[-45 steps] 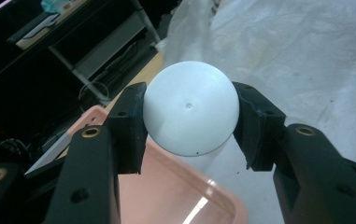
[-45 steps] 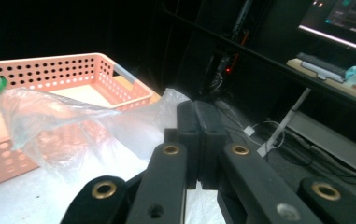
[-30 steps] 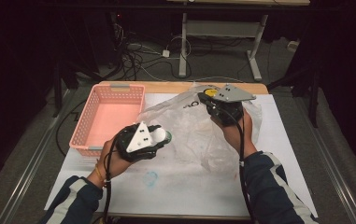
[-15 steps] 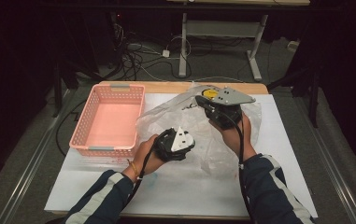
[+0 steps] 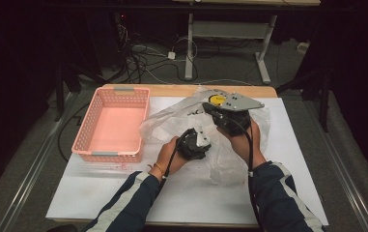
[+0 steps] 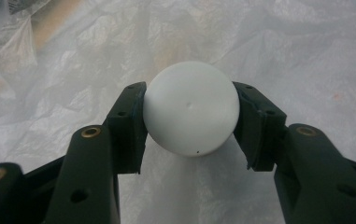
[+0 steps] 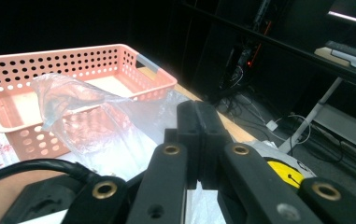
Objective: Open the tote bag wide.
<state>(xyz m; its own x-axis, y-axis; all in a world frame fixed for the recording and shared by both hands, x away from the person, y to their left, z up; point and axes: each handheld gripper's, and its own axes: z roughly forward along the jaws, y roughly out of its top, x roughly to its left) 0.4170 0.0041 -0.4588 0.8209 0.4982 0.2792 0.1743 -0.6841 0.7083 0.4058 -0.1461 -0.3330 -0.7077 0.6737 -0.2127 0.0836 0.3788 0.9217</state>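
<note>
Currently, status by item:

Left gripper [image 5: 198, 137]: held in left hand, low over bag near table centre; jaws pinching ball from both sides, seen in left gripper view [image 6: 190, 109].

Ball [image 6: 191, 108]: white, smooth, round; seated between both pads [image 6: 130, 122], touching each; crumpled film directly behind it.

Right gripper [image 5: 209, 107]: held in right hand, raised above far part of bag, just beyond left gripper; grey plate and yellow disc on top. In right gripper view [image 7: 199, 140], jaws pressed together on an edge of film, lifted up from table.

Bag [image 5: 172, 118]: clear, thin, wrinkled plastic; spread across middle of table between basket and right edge of mat; one flap standing up in front of basket in right gripper view [image 7: 80, 114].

Basket [image 5: 82, 140]: pink, perforated walls, grey handle clips; on left part of table, touching or just beside left edge of bag; interior bare.

Table [image 5: 123, 193]: white mat over wooden top; wooden strip exposed along far edge.

Hands: left [image 5: 168, 155] wrapped around left gripper body; right [image 5: 243, 142] wrapped around right gripper body; both sleeves dark with pale stripes.

Cables: one black lead trailing from each gripper toward forearms.
</note>
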